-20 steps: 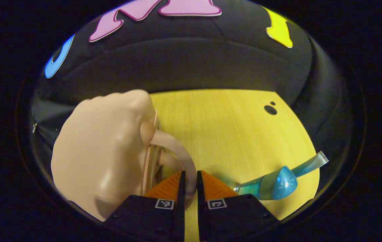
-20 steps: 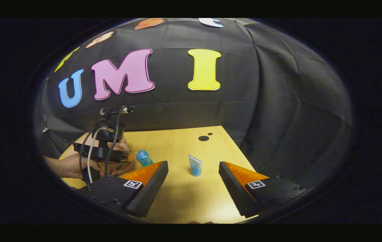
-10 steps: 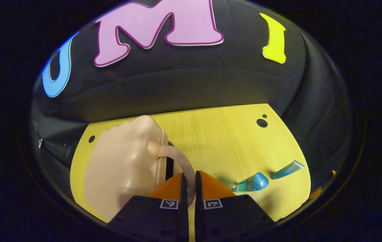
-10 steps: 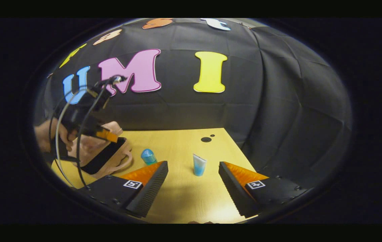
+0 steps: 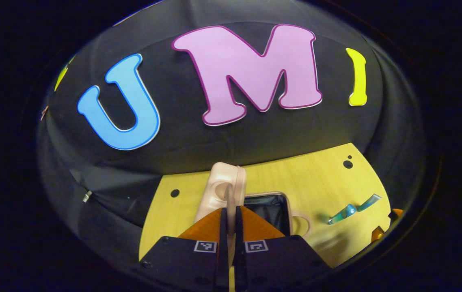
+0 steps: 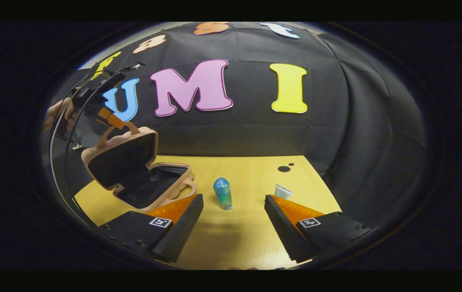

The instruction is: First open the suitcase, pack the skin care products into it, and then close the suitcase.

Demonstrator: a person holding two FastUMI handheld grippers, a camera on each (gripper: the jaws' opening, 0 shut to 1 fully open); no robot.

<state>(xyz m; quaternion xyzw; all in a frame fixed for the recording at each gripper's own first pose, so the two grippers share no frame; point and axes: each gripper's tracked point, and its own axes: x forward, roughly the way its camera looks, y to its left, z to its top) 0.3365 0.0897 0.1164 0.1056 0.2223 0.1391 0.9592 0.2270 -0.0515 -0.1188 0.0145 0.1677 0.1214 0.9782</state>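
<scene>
Gripping the lid handle (image 5: 228,194), the left gripper (image 5: 228,215) has its fingers pressed almost together with the thin beige loop pinched between them. In the right gripper view the same gripper (image 6: 111,118) shows far off at the upper left, held by a hand (image 6: 58,115), with cables looping down from it, and it holds the lid (image 6: 119,157) raised at a slant above the base.

Lying on the table (image 6: 231,239) at the left, the suitcase (image 6: 150,184) is open: its beige shell frames a dark lining, the base (image 6: 154,188) sits flat, and a second handle (image 5: 302,221) juts from the base's near edge.

Hovering low over the table's near part, the right gripper (image 6: 234,209) has its fingers spread wide, with nothing between them.

Just beyond that gap a small bottle (image 6: 223,194) with a blue domed cap stands upright, apart from the suitcase and to its right. A pale blue tube (image 6: 283,191) stands farther right, partly hidden behind the right finger. In the left gripper view the bottle (image 5: 342,214) and tube (image 5: 369,200) appear close together, well apart from the suitcase. Two dark holes (image 6: 284,168) mark the table near its far edge.
</scene>
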